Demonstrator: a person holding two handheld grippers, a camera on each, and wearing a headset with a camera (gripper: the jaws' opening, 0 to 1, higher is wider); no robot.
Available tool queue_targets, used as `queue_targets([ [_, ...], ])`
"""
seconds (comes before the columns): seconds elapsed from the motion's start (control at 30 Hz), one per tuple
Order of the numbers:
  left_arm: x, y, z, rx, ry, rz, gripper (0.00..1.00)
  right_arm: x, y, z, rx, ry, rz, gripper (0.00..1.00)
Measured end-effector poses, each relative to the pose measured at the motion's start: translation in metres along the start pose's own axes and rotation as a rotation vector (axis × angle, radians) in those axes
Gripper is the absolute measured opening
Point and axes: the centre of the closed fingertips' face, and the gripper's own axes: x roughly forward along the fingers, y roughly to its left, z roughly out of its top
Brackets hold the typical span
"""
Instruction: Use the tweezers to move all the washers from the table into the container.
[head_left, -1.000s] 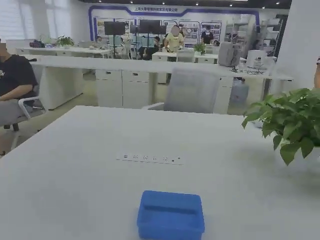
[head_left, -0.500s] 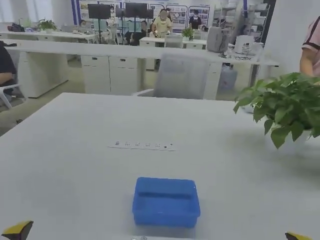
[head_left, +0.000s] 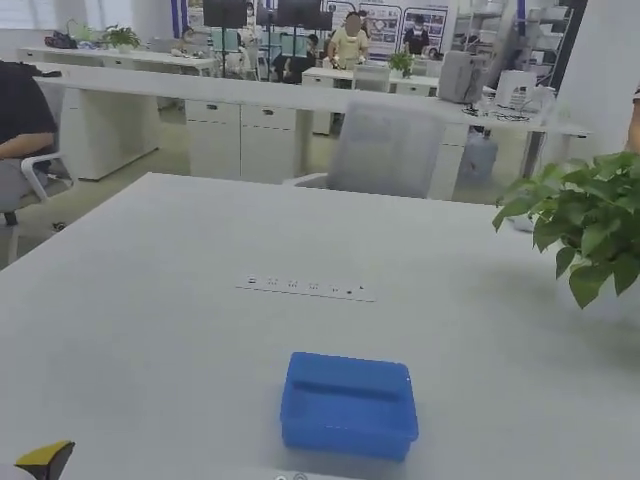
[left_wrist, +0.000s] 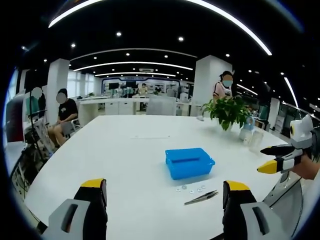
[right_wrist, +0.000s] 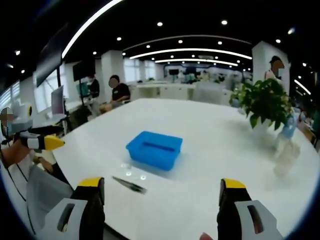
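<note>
A blue plastic container (head_left: 348, 403) stands near the front of the white table (head_left: 150, 330). Several small washers (left_wrist: 191, 189) lie just in front of it, and the metal tweezers (left_wrist: 201, 197) lie beside them on the table. My left gripper (left_wrist: 164, 186) is open and empty, held back from the table edge. My right gripper (right_wrist: 161, 183) is open too, facing the container (right_wrist: 153, 148), the washers (right_wrist: 131, 171) and the tweezers (right_wrist: 129, 184) from the other side. A yellow fingertip of the left gripper (head_left: 45, 457) shows at the bottom left of the head view.
A potted green plant (head_left: 585, 225) stands at the table's right. A socket strip (head_left: 308, 288) is set into the table's middle. An office chair (head_left: 385, 150) stands at the far edge. People sit and stand at desks beyond.
The head camera has tilted down and shifted. A yellow gripper tip has come into the bottom left; the tip at bottom right half a second ago is out of frame.
</note>
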Motion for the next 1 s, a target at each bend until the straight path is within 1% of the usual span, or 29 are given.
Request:
queue_targets([
  [0.07,0.001,0.002,-0.002,-0.002,0.012,0.004,0.99,0.001,-0.001,0.001,-0.011,-0.001,-0.004,0.94],
  [0.17,0.002,0.003,-0.003,-0.001,0.015,0.01,0.99,0.003,-0.002,0.0,-0.011,0.0,-0.001,0.94],
  [0.2,0.003,0.002,-0.005,0.001,0.022,0.005,0.99,0.004,-0.001,-0.001,-0.01,0.004,0.0,0.94],
  [0.23,0.004,0.002,-0.005,0.004,0.023,0.003,0.99,0.004,0.0,-0.003,-0.014,0.019,0.003,0.94],
  [0.37,0.009,-0.001,-0.005,0.039,0.034,-0.008,0.99,0.004,-0.002,-0.003,-0.035,0.021,0.0,0.94],
  [0.47,0.013,-0.003,-0.005,0.035,0.035,-0.027,0.97,0.005,-0.007,-0.007,-0.011,0.033,0.0,0.94],
  [0.53,0.016,-0.005,-0.007,0.027,0.048,-0.038,0.97,0.008,-0.009,-0.009,0.006,0.041,0.004,0.93],
  [0.57,0.018,-0.005,-0.007,0.034,0.054,-0.042,0.97,0.009,-0.01,-0.009,0.009,0.042,0.004,0.93],
  [0.63,0.02,-0.005,-0.006,0.056,0.05,-0.04,0.96,0.011,-0.012,-0.008,0.013,0.043,0.004,0.93],
  [0.7,0.024,-0.005,-0.006,0.059,0.052,-0.048,0.96,0.014,-0.012,-0.008,0.015,0.046,0.006,0.93],
  [0.77,0.03,-0.008,-0.008,0.065,0.063,-0.073,0.94,0.018,-0.011,-0.01,0.015,0.056,0.009,0.92],
  [0.83,0.035,-0.013,-0.01,0.092,0.075,-0.112,0.91,0.022,-0.01,-0.011,0.015,0.063,0.016,0.92],
  [0.87,0.038,-0.017,-0.012,0.099,0.084,-0.145,0.88,0.023,-0.009,-0.011,0.014,0.065,0.018,0.92],
  [0.9,0.039,-0.021,-0.015,0.085,0.102,-0.178,0.85,0.024,-0.009,-0.012,0.012,0.068,0.02,0.92],
  [0.93,0.042,-0.026,-0.02,0.071,0.129,-0.224,0.83,0.026,-0.008,-0.012,0.007,0.074,0.023,0.92],
  [0.97,0.044,-0.027,-0.022,0.064,0.142,-0.24,0.83,0.027,-0.008,-0.012,0.002,0.077,0.023,0.92],
  [1.0,0.047,-0.026,-0.022,0.069,0.141,-0.245,0.83,0.028,-0.008,-0.012,-0.004,0.085,0.025,0.92],
])
